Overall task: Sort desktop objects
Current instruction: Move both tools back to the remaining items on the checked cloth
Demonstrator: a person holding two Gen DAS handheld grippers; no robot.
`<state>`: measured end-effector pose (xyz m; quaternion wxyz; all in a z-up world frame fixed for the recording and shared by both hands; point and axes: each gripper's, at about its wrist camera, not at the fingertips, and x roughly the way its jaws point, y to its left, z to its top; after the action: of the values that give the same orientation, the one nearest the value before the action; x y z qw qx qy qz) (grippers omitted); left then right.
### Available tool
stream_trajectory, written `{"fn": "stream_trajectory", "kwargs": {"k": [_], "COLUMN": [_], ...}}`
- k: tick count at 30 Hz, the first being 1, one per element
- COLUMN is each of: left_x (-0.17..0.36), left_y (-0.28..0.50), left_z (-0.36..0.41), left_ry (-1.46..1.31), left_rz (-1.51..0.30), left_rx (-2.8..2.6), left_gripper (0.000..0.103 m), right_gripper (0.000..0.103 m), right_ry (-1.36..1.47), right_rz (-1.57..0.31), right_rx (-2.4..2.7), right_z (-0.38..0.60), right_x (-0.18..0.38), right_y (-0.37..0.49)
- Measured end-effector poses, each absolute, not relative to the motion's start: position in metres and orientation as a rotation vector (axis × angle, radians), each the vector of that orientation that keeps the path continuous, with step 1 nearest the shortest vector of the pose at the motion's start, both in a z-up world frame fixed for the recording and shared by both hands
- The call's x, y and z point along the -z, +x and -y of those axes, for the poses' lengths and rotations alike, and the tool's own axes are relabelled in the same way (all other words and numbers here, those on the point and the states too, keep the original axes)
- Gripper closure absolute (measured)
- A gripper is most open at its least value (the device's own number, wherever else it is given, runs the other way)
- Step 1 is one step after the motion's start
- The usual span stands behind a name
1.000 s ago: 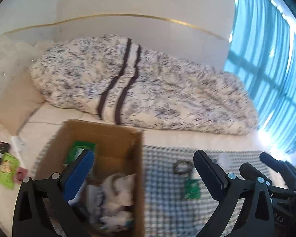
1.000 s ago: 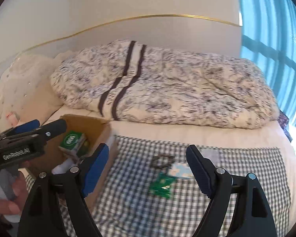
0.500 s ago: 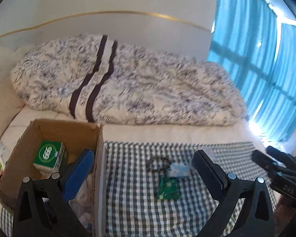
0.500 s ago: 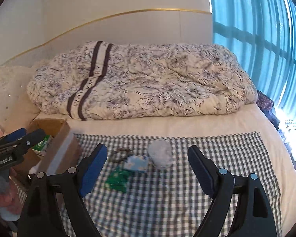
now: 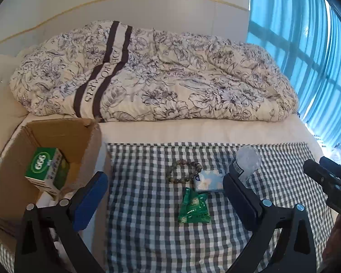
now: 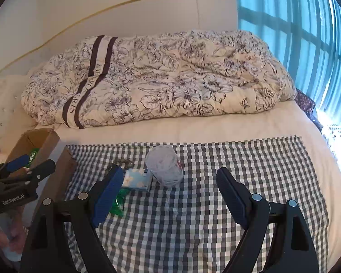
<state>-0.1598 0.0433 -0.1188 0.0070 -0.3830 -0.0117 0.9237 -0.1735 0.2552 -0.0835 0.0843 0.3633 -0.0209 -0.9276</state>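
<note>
Left claw (image 5: 163,195) spread wide, empty, above checked cloth (image 5: 147,227) on bed. Right claw (image 6: 168,186) likewise agape, nothing held.

Between left claw's fingers: green sachet (image 5: 194,208), nearest. Just beyond: blue tissue pack (image 5: 210,180) touching bead bracelet (image 5: 184,172). By left claw's right finger: clear bottle (image 5: 246,162) on its side.

Left of left claw: open cardboard box (image 5: 63,134), green-and-white carton (image 5: 46,170) inside.

Beyond cloth: bare mattress strip, then bunched floral duvet (image 5: 159,75). Far right: blue curtains (image 5: 307,45).
</note>
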Motion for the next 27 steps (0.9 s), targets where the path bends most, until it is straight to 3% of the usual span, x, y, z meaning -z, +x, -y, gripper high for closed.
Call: {"fn": "stream_trajectory", "kwargs": {"k": [3, 6, 27], "left_x": [0.136, 0.152, 0.226], "left_y": [-0.168, -0.175, -0.198], "left_z": [-0.053, -0.059, -0.087], "left_ry": [-1.249, -1.284, -1.405], "left_rz": [-0.016, -0.030, -0.014], "left_rx": [-2.887, -2.867, -2.740], "left_gripper": [0.000, 0.009, 0.009], "right_gripper": [0.019, 0.019, 0.019], "right_ry": [1.112, 1.137, 1.240], "right_rz": [0.061, 0.044, 0.012], "right_rx": [2.750, 2.733, 2.622], "right_z": [-0.256, -0.257, -0.247], "right_x": [0.094, 0.104, 0.154], "right_y": [-0.183, -0.192, -0.233]}}
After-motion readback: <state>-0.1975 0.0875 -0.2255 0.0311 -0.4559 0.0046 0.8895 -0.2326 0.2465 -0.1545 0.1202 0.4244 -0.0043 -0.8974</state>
